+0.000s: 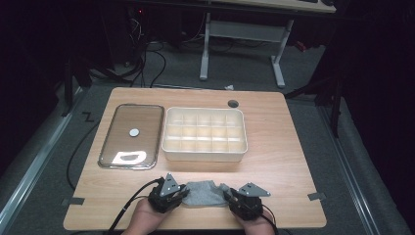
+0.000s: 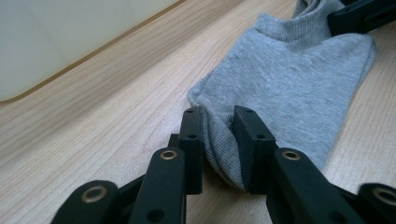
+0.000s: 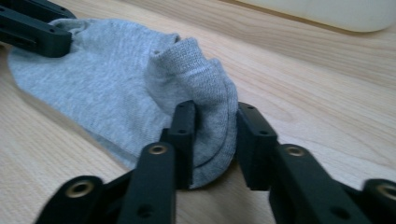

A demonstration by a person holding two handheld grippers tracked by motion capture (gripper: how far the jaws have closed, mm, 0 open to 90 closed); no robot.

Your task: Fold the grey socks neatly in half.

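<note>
1. In the high view, a dark room with a grey floor surrounds one wooden table (image 1: 274, 142). On the table there are one clear lid (image 1: 132, 135), one cream divided box (image 1: 204, 133) just beside it, and one grey sock (image 1: 205, 193) near the front edge. Two hands come from the bottom, each with one gripper: the left gripper (image 1: 182, 193) at the left end of the sock, the right gripper (image 1: 228, 196) at the right end.
2. In the left gripper view, the left gripper (image 2: 218, 140) lies low over the table, and its two jaws are clenched on a raised fold of the sock's (image 2: 299, 84) edge. The cream box (image 2: 65, 37) is behind. The other gripper (image 2: 359, 16) touches the far end.
3. In the right gripper view, the right gripper (image 3: 215, 135) grasps the bunched end of the sock (image 3: 112, 79) between its two jaws. The sock lies flat on the wood elsewhere.
</note>
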